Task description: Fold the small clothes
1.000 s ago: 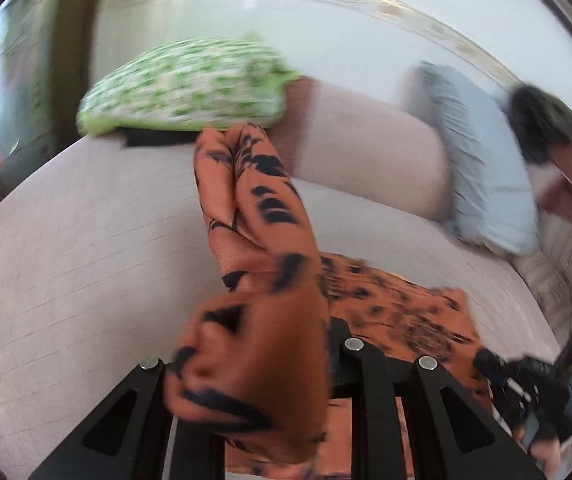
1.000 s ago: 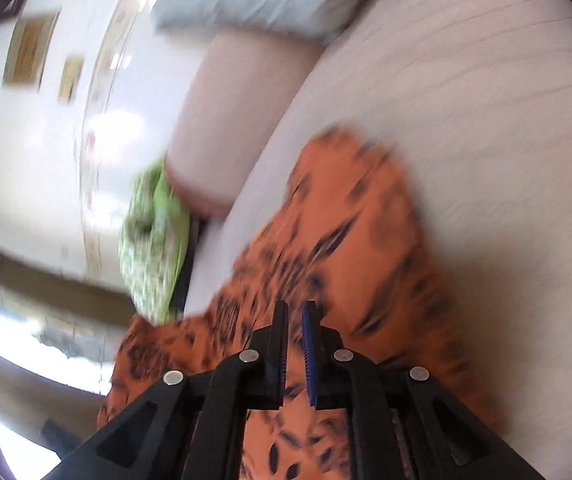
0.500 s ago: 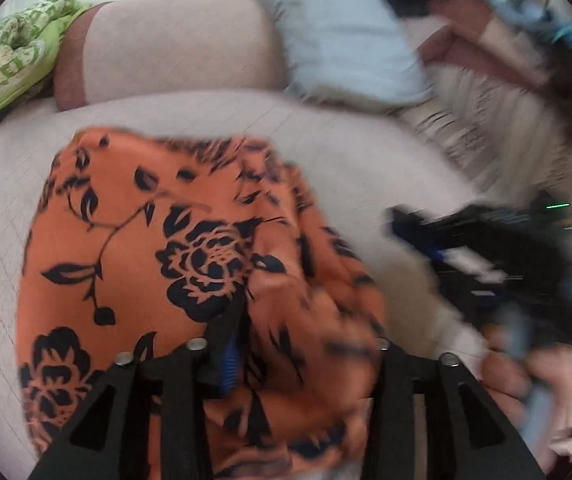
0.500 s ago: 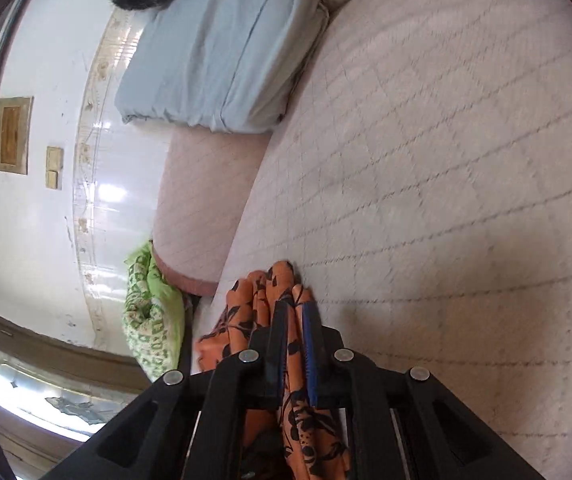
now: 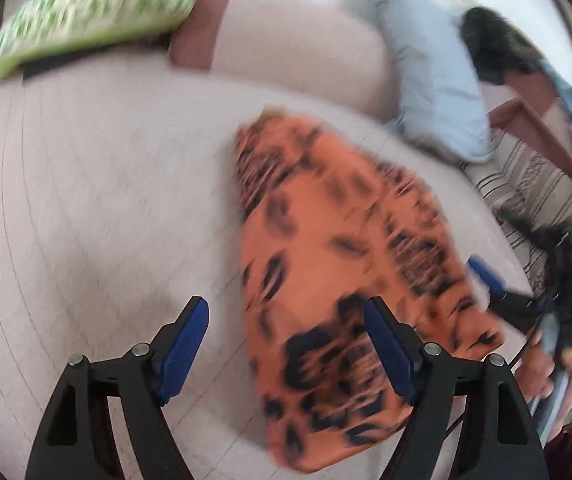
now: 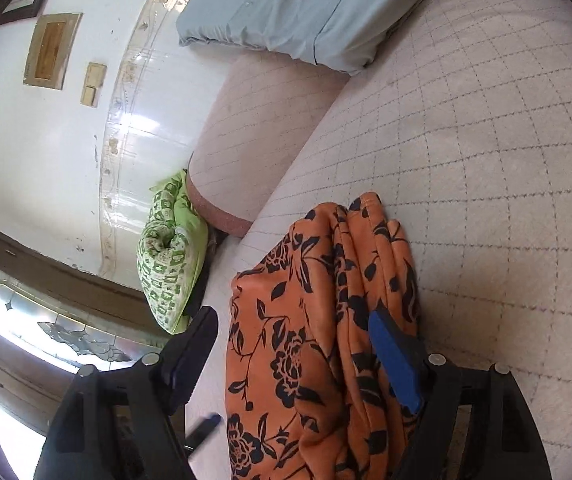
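The pale pink quilted bed [image 6: 486,128] spreads wide, with bare cover to the left of the cloth in the left wrist view and to its right in the right wrist view. A long pink bolster [image 6: 262,120] lies along the wall, a light blue pillow [image 6: 306,4] beside one end and a green-and-white patterned pillow [image 6: 170,264] at the other. The orange garment with black floral print [image 6: 310,340] lies bunched on the bed, well apart from the pillows. The left claw [image 5: 286,344] hangs over its near end, released, blue pads spread wide. The right claw [image 6: 298,360] straddles the garment's folded edge, likewise released, gripping nothing.
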Available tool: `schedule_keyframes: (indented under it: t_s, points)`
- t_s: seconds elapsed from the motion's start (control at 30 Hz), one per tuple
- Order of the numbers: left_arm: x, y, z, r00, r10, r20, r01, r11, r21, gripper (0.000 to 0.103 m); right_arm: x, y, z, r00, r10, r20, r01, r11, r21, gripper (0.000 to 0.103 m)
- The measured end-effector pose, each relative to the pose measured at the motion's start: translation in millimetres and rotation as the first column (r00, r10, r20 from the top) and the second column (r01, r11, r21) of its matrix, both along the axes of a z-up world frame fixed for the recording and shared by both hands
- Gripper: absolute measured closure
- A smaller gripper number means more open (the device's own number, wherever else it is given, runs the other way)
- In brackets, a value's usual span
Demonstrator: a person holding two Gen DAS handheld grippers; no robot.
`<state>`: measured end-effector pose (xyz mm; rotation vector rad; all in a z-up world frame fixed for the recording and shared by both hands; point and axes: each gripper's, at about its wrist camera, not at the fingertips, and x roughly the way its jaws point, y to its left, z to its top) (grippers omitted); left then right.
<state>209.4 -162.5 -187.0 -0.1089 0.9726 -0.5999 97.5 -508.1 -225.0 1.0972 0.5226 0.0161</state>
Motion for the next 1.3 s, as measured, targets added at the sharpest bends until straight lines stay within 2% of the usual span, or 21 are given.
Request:
schedule_keyframes:
  t_s: [0.1, 0.2, 0.27, 0.37, 0.43, 0.5, 0.57, 0.63, 0.8, 0.87, 0.9, 0.97, 1.0, 1.03, 1.07, 1.1, 1.2, 1.3]
  points:
    - [-7, 3, -3, 1.0, -0.03, -0.001, 0.03, 1.0, -0.006, 0.023, 10, -2, -3, 0.998, -0.019, -0.053, 0.017, 0.999, -0.043, 0.026]
    - [-20, -3, -3, 0.996, -0.088, 0.032, 0.087, 0.995, 0.045, 0.023, 24, -5, -19, 0.996, 0.0, -0.088, 0.0, 1.0, -0.001, 0.03]
    - [-23, -8, -8, 0.992, -0.125, 0.01, 0.124, 0.991, 0.052, 0.023, 35, -3, -28, 0.993, 0.021, -0.119, -0.019, 1.0, 0.012, 0.033]
    - [-18, -15, -15, 0.99, -0.141, -0.022, 0.142, 0.988, 0.057, 0.023, 42, 3, -31, 0.987, 0.068, -0.144, -0.064, 0.997, 0.035, 0.047]
    - [-11, -15, -19, 0.989, -0.143, -0.042, 0.144, 0.988, 0.046, 0.023, 46, 17, -19, 0.97, 0.102, -0.222, -0.126, 0.988, -0.093, 0.067]
    - [-7, -13, -21, 0.988, -0.139, -0.065, 0.141, 0.99, 0.027, 0.023, 46, 31, -10, 0.951, 0.098, -0.294, -0.167, 0.961, -0.219, 0.076]
    - [-6, -12, -20, 0.988, -0.136, -0.071, 0.138, 0.99, 0.019, 0.023, 43, 38, -3, 0.945, 0.089, -0.316, -0.178, 0.948, -0.265, 0.082]
    - [-8, -11, -17, 0.989, -0.135, -0.056, 0.137, 0.99, 0.021, 0.023, 36, 44, 8, 0.95, 0.091, -0.297, -0.177, 0.944, -0.277, 0.086]
    - [-12, -1, -3, 0.992, -0.123, -0.01, 0.123, 0.992, -0.012, 0.023, 13, 62, 38, 0.971, 0.102, -0.217, -0.173, 0.923, -0.342, 0.087]
    - [-11, 2, -2, 0.993, -0.118, -0.016, 0.118, 0.993, -0.022, 0.023, 11, 60, 35, 0.968, 0.084, -0.237, -0.168, 0.917, -0.361, 0.087]
    - [-10, 3, -4, 0.993, -0.117, -0.023, 0.117, 0.993, -0.017, 0.023, 13, 55, 25, 0.956, 0.055, -0.286, -0.16, 0.92, -0.358, 0.087]
    - [-10, -4, -12, 0.992, -0.123, -0.039, 0.124, 0.992, 0.009, 0.022, 20, 42, -3, 0.926, 0.038, -0.375, -0.161, 0.94, -0.301, 0.087]
    - [-10, -8, -15, 0.991, -0.124, -0.042, 0.126, 0.992, 0.031, 0.022, 23, 34, -19, 0.917, 0.049, -0.396, -0.154, 0.959, -0.238, 0.087]
    - [-12, -14, -20, 0.992, -0.12, -0.041, 0.123, 0.99, 0.073, 0.021, 22, 29, -22, 0.923, 0.046, -0.381, -0.132, 0.971, -0.201, 0.085]
    - [-12, -17, -22, 0.992, -0.118, -0.04, 0.121, 0.988, 0.093, 0.02, 20, 26, -20, 0.929, 0.046, -0.368, -0.119, 0.977, -0.178, 0.084]
    - [-12, -19, -24, 0.992, -0.118, -0.043, 0.122, 0.988, 0.099, 0.019, 19, 25, -15, 0.932, 0.041, -0.36, -0.109, 0.979, -0.171, 0.08]
    - [-15, -27, -21, 0.994, -0.111, -0.024, 0.113, 0.986, 0.119, 0.019, 17, 28, -3, 0.936, -0.005, -0.353, -0.078, 0.972, -0.22, 0.079]
    - [-20, -37, -16, 0.993, -0.113, 0.028, 0.107, 0.98, 0.169, 0.019, 16, 42, 22, 0.956, -0.067, -0.285, -0.039, 0.935, -0.353, 0.077]
